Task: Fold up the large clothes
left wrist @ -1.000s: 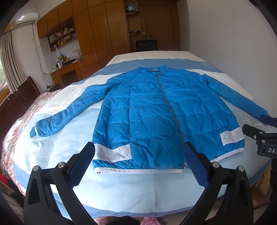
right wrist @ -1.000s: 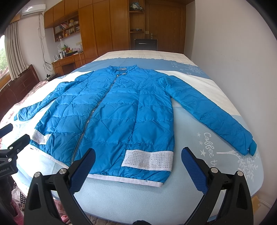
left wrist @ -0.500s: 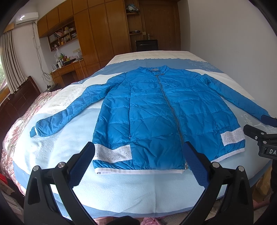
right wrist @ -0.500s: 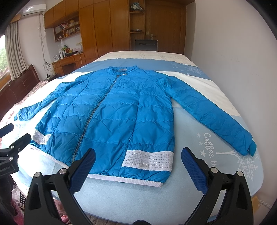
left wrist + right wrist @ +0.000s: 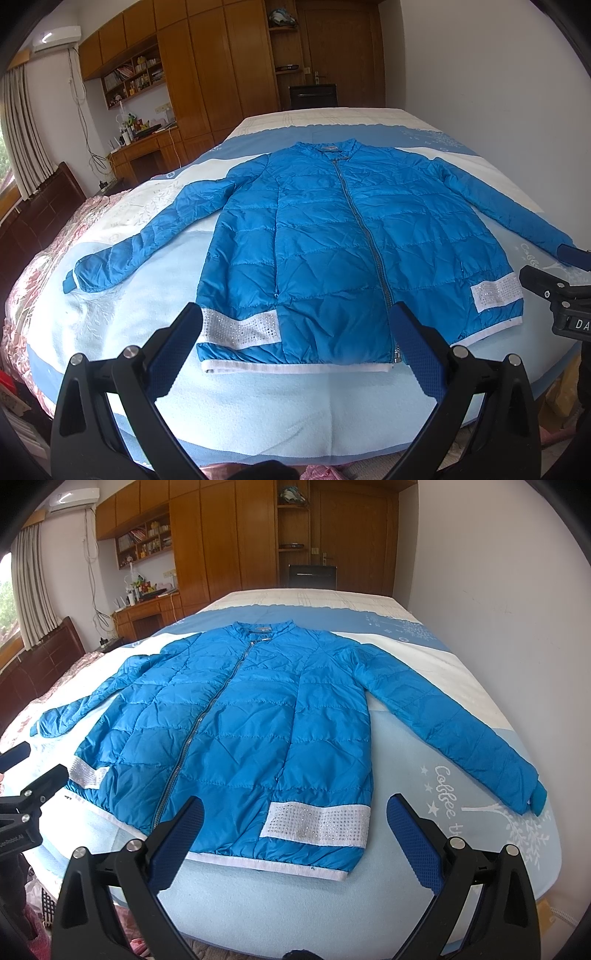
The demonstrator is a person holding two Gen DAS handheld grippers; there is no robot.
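A blue quilted zip jacket [image 5: 332,240] lies flat and face up on the bed [image 5: 258,398], zipped, both sleeves spread outward, hem toward me. It also shows in the right wrist view [image 5: 240,731]. My left gripper [image 5: 295,343] is open and empty, hovering over the hem's left half, short of the bed's near edge. My right gripper [image 5: 295,834] is open and empty, hovering near the hem's right half with the white sequin band [image 5: 317,825]. Each gripper shows at the edge of the other's view, the right gripper [image 5: 561,306] and the left gripper [image 5: 26,805].
The bed carries a light blue and white cover. A white wall [image 5: 498,590] runs along its right side. Wooden wardrobes [image 5: 221,66], a desk [image 5: 147,147] and a dark chair [image 5: 314,96] stand beyond. A dark headboard [image 5: 40,206] and pink quilt [image 5: 48,266] lie left.
Both grippers have drifted very slightly; the jacket sits a touch lower in both views. Nothing was taken hold of.
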